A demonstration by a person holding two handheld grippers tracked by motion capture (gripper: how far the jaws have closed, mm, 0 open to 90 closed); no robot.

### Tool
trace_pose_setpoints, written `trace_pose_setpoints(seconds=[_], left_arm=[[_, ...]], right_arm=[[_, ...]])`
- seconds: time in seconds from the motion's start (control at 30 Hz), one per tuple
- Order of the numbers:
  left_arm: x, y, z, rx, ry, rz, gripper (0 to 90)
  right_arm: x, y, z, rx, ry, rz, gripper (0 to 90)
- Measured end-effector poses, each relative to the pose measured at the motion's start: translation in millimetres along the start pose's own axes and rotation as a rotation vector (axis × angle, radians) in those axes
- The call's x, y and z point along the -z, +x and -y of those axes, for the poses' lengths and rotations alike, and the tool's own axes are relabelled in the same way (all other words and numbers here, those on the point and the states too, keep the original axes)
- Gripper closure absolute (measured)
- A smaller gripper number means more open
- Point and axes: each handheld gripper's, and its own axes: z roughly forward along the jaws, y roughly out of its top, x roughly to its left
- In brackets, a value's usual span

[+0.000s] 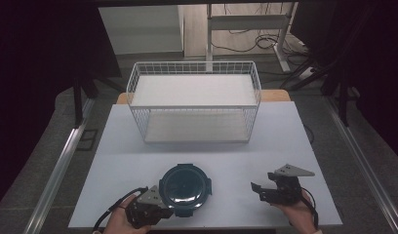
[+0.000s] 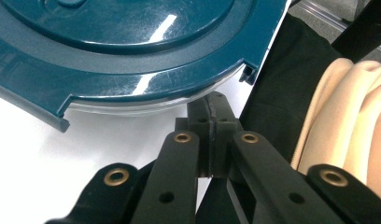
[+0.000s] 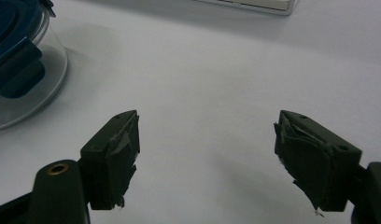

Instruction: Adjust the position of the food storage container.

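A round clear container with a dark teal clip-on lid point(image 1: 185, 187) sits on the white table near the front edge. In the left gripper view the lid point(image 2: 123, 46) is seen close up, its rim just above my jaws. My left gripper point(image 1: 168, 208) is at the container's front left, shut, its pressed-together tips point(image 2: 212, 100) right at the lid's rim with nothing visible between the pads. My right gripper point(image 1: 258, 190) stands open over bare table to the right of the container, apart from it. In the right gripper view, that gripper point(image 3: 207, 135) has the container point(image 3: 16, 56) at far left.
A white wire basket point(image 1: 194, 66) with two shelves stands at the back middle of the table point(image 1: 285, 136); its base edge point(image 3: 254, 3) shows at the top of the right gripper view. A person's sleeve and arm point(image 2: 347, 116) are beside the left gripper. Floor rails flank the table.
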Motion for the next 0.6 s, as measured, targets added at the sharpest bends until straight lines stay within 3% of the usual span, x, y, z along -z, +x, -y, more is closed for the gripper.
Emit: trace_pose_setpoints(seconds=[0.6], left_arm=[[-12.9,9.3,-15.7,0.020,-0.023,-0.001,90.0]], right_arm=[[0.3,-0.7,-0.3,0.000,-0.010,-0.006,21.9]])
